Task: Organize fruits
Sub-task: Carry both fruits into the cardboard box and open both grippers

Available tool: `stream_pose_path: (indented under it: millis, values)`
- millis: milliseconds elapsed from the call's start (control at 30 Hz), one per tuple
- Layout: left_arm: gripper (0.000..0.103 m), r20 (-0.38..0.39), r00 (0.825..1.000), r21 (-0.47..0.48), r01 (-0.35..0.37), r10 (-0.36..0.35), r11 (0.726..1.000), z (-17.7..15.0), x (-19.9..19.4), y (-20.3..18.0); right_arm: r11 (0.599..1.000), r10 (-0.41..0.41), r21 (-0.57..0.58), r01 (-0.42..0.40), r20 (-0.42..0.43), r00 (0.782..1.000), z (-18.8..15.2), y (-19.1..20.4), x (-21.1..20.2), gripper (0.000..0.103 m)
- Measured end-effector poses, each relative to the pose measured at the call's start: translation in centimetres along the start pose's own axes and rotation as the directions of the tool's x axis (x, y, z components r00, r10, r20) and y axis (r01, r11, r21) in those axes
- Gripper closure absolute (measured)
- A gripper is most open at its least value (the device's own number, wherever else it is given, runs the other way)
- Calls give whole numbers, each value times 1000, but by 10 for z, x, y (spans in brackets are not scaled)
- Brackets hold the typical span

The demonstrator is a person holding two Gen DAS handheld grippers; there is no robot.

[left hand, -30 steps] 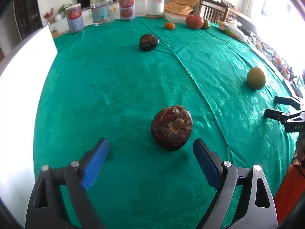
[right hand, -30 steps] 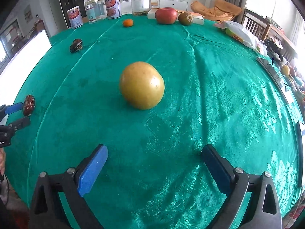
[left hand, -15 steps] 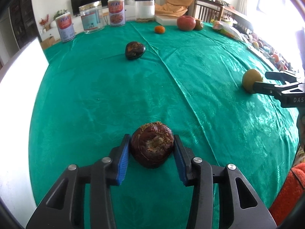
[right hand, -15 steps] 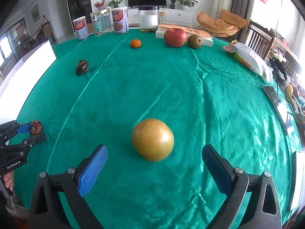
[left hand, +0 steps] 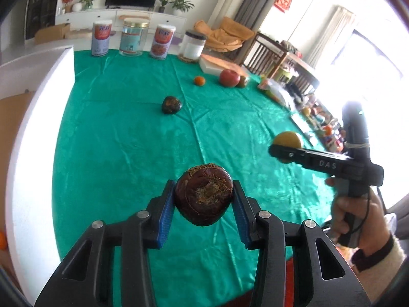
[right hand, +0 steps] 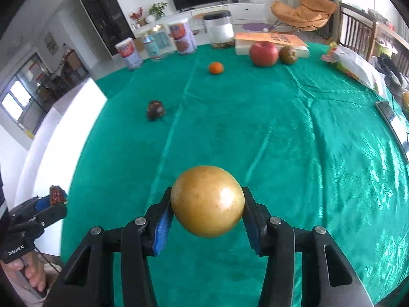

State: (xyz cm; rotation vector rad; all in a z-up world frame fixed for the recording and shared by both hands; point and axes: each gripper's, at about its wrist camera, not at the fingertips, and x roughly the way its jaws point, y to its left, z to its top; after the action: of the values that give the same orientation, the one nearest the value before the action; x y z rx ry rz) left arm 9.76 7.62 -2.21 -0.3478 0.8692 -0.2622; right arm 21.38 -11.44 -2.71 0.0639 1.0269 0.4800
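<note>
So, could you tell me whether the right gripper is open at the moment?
No, the right gripper is shut on the yellow pear.

At the green cloth's (right hand: 306,153) far edge stand 3 tins (left hand: 101,37) and 1 jar (right hand: 222,29), a flat box (right hand: 271,41) beside them.

Round dark maroon fruit (left hand: 203,199): brown-red skin, rough tan patch at its centre.
Round golden-yellow fruit (right hand: 207,201): smooth, glossy highlight.
Shiny green tablecloth (right hand: 294,133): emerald, faint leaf damask pattern.
Gripper finger pads (left hand: 165,217): blue, on black plastic.
Round red apple (right hand: 263,54): red with yellowish streaks.
Small orange tangerine (right hand: 216,67): bright orange.
</note>
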Motion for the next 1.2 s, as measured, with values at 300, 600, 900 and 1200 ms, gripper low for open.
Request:
stream_pose_path:
  millis: [300, 600, 900, 1200]
  values:
    - [59, 157, 987, -167, -8, 35, 986, 22, -174, 74, 904, 351, -229, -361, -82, 933, 17, 208, -6, 53]
    - [59, -79, 906, -345, -417, 417, 841, -3, -151, 242, 806, 301, -425, -413, -307, 903, -6, 364, 93, 53]
    - [59, -261, 871, -390, -489, 416, 780, -39, -114, 306, 740, 27, -614, -275, -381, 924, -50, 414, 171, 52]
    - [39, -166, 869, -378, -492, 465, 784, -30, -128, 280, 771, 109, -578, -267, -293, 950, -30, 387, 141, 35]
